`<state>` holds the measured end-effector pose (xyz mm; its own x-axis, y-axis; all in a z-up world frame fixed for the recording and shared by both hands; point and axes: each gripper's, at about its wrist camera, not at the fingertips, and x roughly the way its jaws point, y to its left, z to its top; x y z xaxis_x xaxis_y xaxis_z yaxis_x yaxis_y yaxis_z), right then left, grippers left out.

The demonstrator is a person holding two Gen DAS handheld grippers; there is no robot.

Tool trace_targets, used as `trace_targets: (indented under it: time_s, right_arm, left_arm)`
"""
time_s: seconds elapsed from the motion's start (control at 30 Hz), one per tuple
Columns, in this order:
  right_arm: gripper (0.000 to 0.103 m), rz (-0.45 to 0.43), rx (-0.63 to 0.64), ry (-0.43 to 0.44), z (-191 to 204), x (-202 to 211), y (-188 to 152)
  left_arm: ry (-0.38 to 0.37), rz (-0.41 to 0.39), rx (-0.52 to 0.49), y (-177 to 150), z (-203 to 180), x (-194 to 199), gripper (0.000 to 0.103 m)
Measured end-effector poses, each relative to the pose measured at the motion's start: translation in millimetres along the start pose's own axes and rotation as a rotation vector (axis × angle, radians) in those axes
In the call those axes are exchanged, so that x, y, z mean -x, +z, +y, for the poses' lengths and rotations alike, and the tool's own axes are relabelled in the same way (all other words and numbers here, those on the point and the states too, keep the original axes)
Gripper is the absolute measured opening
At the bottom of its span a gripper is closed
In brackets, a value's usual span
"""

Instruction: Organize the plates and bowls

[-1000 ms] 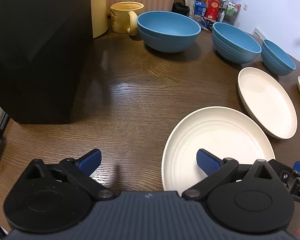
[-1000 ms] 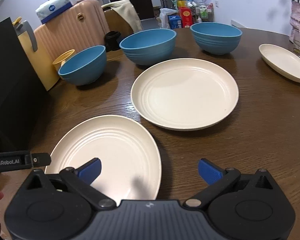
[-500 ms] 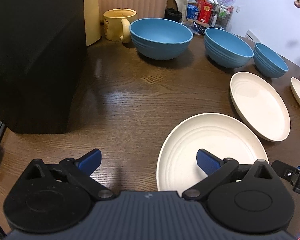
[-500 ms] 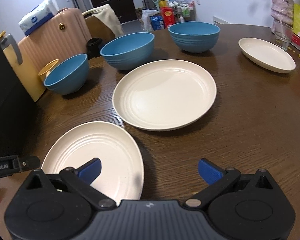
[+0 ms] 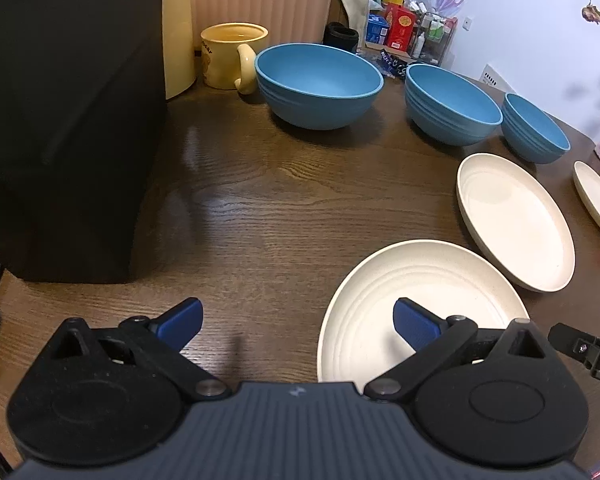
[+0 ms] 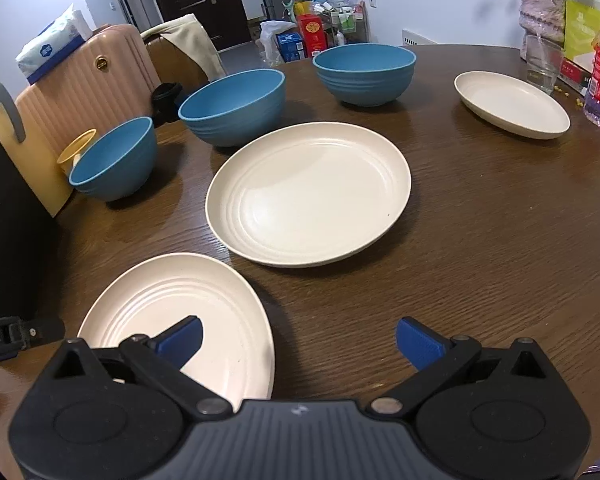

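Hovering over a dark wooden counter [image 6: 480, 240], both grippers spread wide, gripping nothing.
Sitting near the left gripper [image 5: 298, 322] and right gripper [image 6: 298, 338]: three cream plates [image 6: 312, 194]; lining the far edge, three blue bowls [image 6: 234, 106]; crowding behind, suitcase [image 6: 88, 80], clutter.

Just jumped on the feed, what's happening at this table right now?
A person holds both grippers open above the wooden table, gripping nothing. The left gripper and right gripper hover near the nearest cream plate. Two more plates and three blue bowls sit separately, unstacked.
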<state>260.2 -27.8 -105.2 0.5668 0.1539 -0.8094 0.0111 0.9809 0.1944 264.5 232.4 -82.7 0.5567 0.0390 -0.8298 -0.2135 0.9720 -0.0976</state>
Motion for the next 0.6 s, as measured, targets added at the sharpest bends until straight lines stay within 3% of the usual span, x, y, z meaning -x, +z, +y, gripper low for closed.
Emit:
trace_targets:
  time_s: [0.6]
  right_arm:
    - [0.103,0.015,0.017,-0.037,-16,0,13]
  left_arm:
    - [-0.017,0.017,0.035,3,-14,-7,0.103]
